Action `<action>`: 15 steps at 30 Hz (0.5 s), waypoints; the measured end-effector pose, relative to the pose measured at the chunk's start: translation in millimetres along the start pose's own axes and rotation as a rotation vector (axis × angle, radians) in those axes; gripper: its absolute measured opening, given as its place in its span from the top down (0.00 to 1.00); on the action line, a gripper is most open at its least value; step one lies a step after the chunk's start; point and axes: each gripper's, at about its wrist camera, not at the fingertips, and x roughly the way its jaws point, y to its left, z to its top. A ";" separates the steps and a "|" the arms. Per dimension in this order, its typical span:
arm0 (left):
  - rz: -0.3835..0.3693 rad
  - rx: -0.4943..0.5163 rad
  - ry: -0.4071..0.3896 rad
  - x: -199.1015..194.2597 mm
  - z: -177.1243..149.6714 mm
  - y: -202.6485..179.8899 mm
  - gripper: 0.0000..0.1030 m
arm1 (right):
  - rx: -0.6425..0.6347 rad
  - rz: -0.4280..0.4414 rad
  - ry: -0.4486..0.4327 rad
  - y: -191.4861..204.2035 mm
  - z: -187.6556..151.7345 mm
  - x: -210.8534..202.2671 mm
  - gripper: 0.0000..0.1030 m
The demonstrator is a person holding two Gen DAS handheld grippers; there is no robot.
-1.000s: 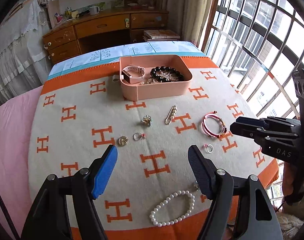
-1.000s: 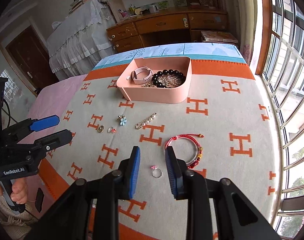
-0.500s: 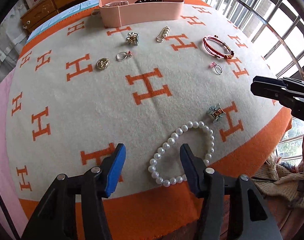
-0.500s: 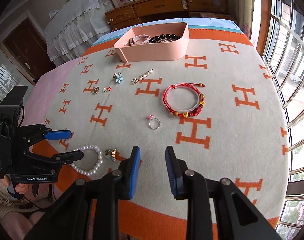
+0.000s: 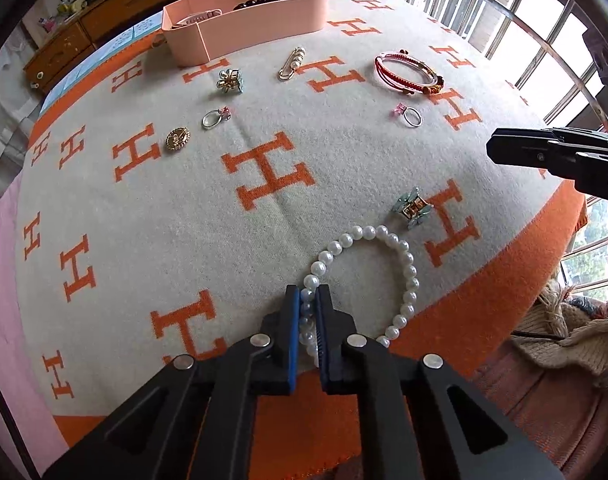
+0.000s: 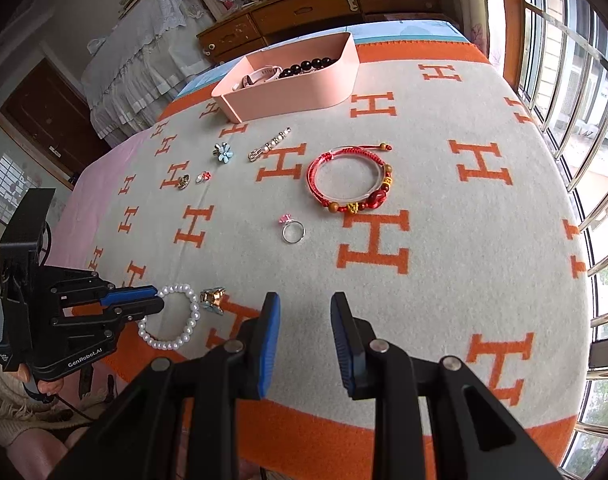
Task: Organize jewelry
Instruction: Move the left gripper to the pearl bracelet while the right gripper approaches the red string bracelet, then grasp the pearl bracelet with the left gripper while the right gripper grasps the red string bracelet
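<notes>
My left gripper (image 5: 308, 296) is shut on the near-left side of a white pearl bracelet (image 5: 400, 256), which lies on the blanket near the table's front edge; it also shows in the right wrist view (image 6: 171, 316). My right gripper (image 6: 306, 308) is open and empty above the front edge. A pink tray (image 5: 263, 12) at the back holds a watch and dark beads. A red cord bracelet (image 6: 352, 178), a pink-stone ring (image 6: 291, 230) and a small hair claw (image 5: 412, 206) lie loose.
A second ring (image 5: 215, 118), a gold round brooch (image 5: 177, 138), a flower clip (image 5: 229, 80) and a pearl pin (image 5: 291, 64) lie on the orange-and-cream blanket (image 5: 263, 168). Window bars stand at the right, a wooden dresser behind.
My left gripper came down toward the front edge and closed on the pearl bracelet. My right gripper drew back toward the front edge and stayed open.
</notes>
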 end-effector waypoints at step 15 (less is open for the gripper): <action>-0.055 -0.129 -0.228 -54.4 44.3 11.2 0.95 | 0.049 -0.057 -0.053 -31.1 53.6 4.2 0.74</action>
